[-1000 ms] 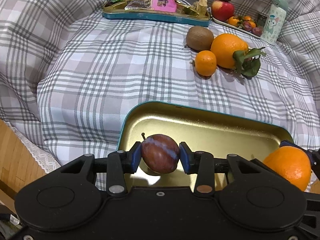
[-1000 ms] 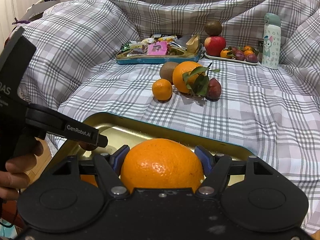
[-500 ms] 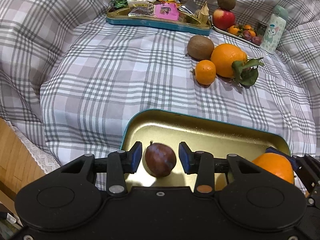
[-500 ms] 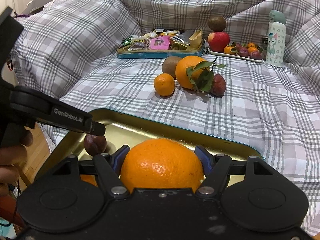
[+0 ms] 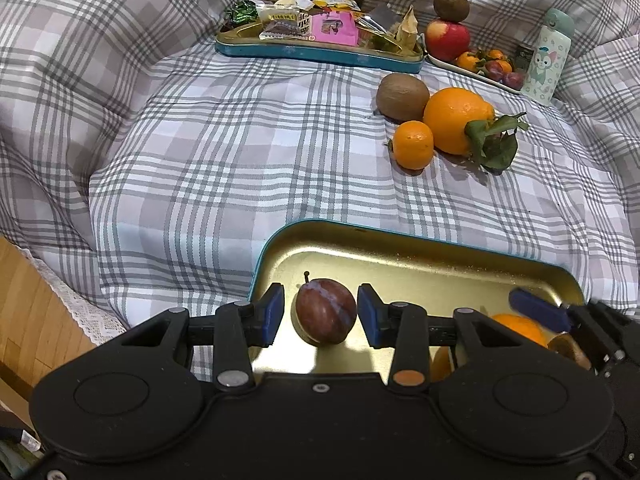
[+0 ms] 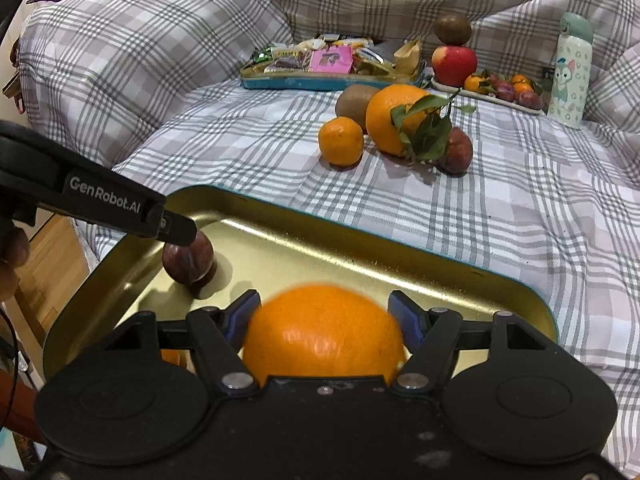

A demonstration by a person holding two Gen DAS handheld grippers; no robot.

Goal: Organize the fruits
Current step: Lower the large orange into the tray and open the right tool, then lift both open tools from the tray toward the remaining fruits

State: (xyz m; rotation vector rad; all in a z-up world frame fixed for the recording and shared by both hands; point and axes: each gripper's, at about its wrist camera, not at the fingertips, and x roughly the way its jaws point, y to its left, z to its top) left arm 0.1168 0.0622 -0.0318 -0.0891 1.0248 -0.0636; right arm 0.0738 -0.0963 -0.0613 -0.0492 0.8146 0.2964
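A gold tray with a teal rim [image 5: 420,258] [image 6: 360,252] lies on the checked cloth in front of me. A dark plum [image 5: 326,311] [image 6: 188,258] rests on the tray floor. My left gripper [image 5: 320,314] is open around it, with a gap on each side. My right gripper [image 6: 322,320] is shut on a large orange [image 6: 320,334] over the tray's near right part; that orange also shows in the left wrist view [image 5: 520,328]. A small brown fruit [image 5: 570,350] lies beside it.
On the cloth beyond the tray lie a kiwi [image 5: 402,96], a leafy orange [image 5: 456,120], a mandarin [image 5: 413,150] and a plum [image 6: 456,150]. Behind are a snack tray [image 5: 316,54], a white fruit plate [image 6: 486,98] and a bottle [image 5: 546,56].
My left gripper lowered the plum onto the tray and opened, letting it go. My right gripper moved lower over the tray with the orange still held.
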